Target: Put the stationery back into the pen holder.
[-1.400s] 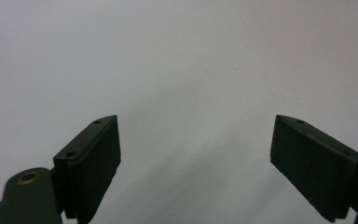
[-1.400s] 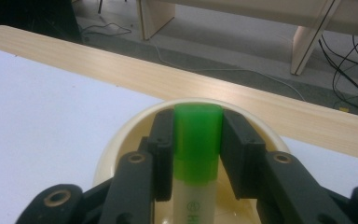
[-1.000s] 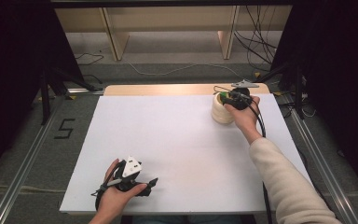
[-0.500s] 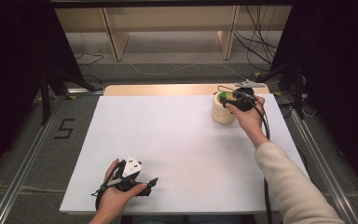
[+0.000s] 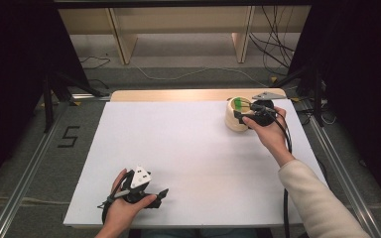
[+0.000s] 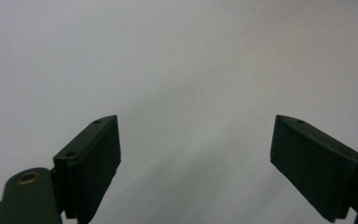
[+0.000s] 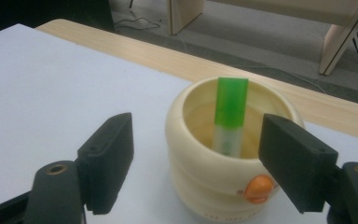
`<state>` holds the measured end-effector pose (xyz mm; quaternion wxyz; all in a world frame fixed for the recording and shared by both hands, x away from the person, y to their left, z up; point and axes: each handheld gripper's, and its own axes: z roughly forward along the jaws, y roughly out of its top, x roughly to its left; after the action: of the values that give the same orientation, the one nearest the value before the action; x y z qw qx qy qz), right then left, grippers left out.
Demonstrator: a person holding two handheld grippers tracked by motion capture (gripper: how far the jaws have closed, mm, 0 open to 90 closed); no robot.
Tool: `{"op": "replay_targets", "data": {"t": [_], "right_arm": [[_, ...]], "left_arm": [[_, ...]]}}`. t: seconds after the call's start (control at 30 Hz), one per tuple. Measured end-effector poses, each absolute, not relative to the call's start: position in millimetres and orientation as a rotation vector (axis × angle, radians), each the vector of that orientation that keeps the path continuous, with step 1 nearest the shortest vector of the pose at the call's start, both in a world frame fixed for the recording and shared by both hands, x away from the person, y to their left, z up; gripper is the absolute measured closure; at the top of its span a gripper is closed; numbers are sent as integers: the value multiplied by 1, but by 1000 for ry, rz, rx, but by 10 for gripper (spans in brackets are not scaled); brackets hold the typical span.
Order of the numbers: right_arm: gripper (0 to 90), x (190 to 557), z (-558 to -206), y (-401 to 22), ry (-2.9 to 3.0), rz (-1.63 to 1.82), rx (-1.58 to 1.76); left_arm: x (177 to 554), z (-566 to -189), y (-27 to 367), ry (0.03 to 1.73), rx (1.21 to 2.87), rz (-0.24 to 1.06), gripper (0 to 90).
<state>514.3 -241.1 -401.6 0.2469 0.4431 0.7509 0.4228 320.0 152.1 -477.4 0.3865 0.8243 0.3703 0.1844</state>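
A person's right gripper (image 5: 241, 116) hangs at the upper right of the high view, right against a cream ribbed holder (image 5: 234, 122) that stands on the white table (image 5: 188, 144) near its far edge. In the right gripper view the two black jaws stand well apart and have just been opening, one to the left of the holder (image 7: 223, 163), the other in front of its right rim; neither pad presses on anything. A green-capped marker (image 7: 230, 116) stands upright inside the holder, its cap leaning on the far inner wall and rising just above the rim, free of both jaws. An orange button (image 7: 257, 188) shows low on the holder's front, beside the right jaw. In the high view the marker (image 5: 238, 103) is a small green patch at the holder's mouth.

The left gripper (image 5: 151, 194) rests low on the table at the lower left of the high view, held in the person's left hand (image 5: 126, 210), well apart from the holder. In the left gripper view its jaws (image 6: 196, 163) are spread wide over bare white tabletop, nothing between them.

Beyond the table, a strip of pale wood (image 5: 178, 95) borders its far edge
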Motion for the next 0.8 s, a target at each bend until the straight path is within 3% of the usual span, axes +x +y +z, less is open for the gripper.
{"op": "replay_targets", "data": {"t": [0.8], "right_arm": [[217, 466, -409, -242, 2115, 1180, 1147]], "left_arm": [[319, -477, 151, 944, 2096, 470, 158]]}}
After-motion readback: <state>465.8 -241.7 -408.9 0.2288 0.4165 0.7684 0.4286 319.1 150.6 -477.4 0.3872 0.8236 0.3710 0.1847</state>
